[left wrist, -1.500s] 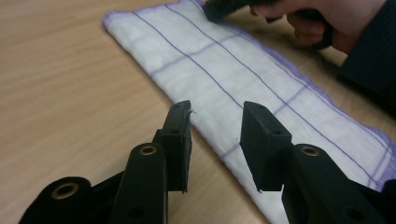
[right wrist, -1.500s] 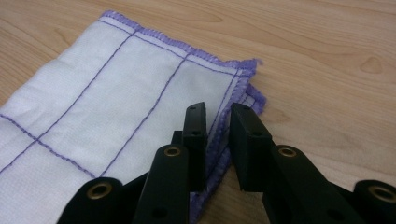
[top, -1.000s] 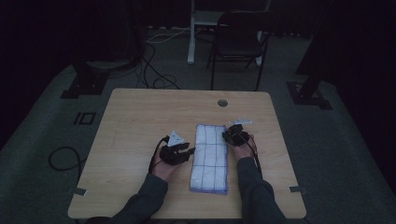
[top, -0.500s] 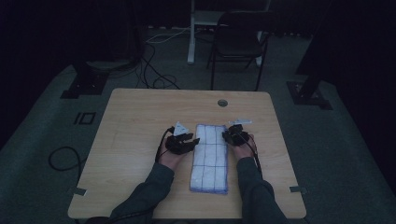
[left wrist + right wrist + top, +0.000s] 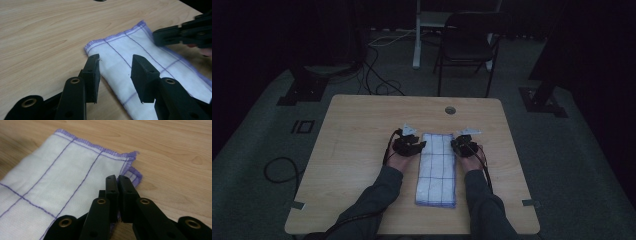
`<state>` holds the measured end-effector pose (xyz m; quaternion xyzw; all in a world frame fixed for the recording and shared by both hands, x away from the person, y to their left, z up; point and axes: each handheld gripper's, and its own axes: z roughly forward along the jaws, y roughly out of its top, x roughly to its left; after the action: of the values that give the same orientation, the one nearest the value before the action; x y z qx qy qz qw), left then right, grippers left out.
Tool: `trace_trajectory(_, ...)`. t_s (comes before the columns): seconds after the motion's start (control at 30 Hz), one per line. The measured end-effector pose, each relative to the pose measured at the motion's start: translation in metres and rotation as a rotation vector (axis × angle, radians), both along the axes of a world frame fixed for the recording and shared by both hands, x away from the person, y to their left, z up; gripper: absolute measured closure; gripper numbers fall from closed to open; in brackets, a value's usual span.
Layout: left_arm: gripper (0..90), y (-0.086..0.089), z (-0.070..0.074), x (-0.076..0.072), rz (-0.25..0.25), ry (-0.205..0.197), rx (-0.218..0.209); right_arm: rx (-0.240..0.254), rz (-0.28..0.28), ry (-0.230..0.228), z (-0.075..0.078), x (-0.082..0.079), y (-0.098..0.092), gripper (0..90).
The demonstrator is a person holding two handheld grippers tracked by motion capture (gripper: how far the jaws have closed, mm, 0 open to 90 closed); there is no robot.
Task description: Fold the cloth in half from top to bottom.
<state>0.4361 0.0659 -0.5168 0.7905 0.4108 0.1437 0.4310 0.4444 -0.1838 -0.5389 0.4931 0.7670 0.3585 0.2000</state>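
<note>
Between the two tongs, a folded white cloth (image 5: 436, 168) with thin purple grid lines and a purple stitched hem lies flat on the wooden bench (image 5: 357, 150), its long side running away from the person. The far end of the cloth sits level with both tongs; the near end reaches back between the person's forearms.

At the cloth's far right corner, the right tongs (image 5: 118, 181) have just been closing, and their black jaws now stand together with barely a slit between them. In the right gripper view the jaw tips meet right at the hemmed corner, where two layers of the fold show one over the other; whether any fabric is actually pinched between the pads cannot be told. In the high view the right tongs (image 5: 460, 143) sit against the cloth's right edge.

At the far left corner, the left tongs (image 5: 114, 67) stand partly open, their jaws well apart and holding nothing. In the left gripper view one jaw is over bare wood just outside the hem and the other is over the white fabric, so the cloth's left edge runs between them. In the high view the left tongs (image 5: 418, 145) lie just beside the cloth's left edge.

Beyond the tongs, a round grommet hole (image 5: 450, 110) sits near the bench's far edge. On the dim grey floor behind the bench stand a dark folding chair (image 5: 467, 45) and loose cables (image 5: 379, 65).
</note>
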Motion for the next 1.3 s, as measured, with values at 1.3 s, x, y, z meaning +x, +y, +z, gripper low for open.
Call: trace_trajectory(1.3,66.1,-0.021,-0.026,0.043,0.093,0.05,0.097,0.016,-0.094,0.046,-0.001,0.018,0.005,65.2)
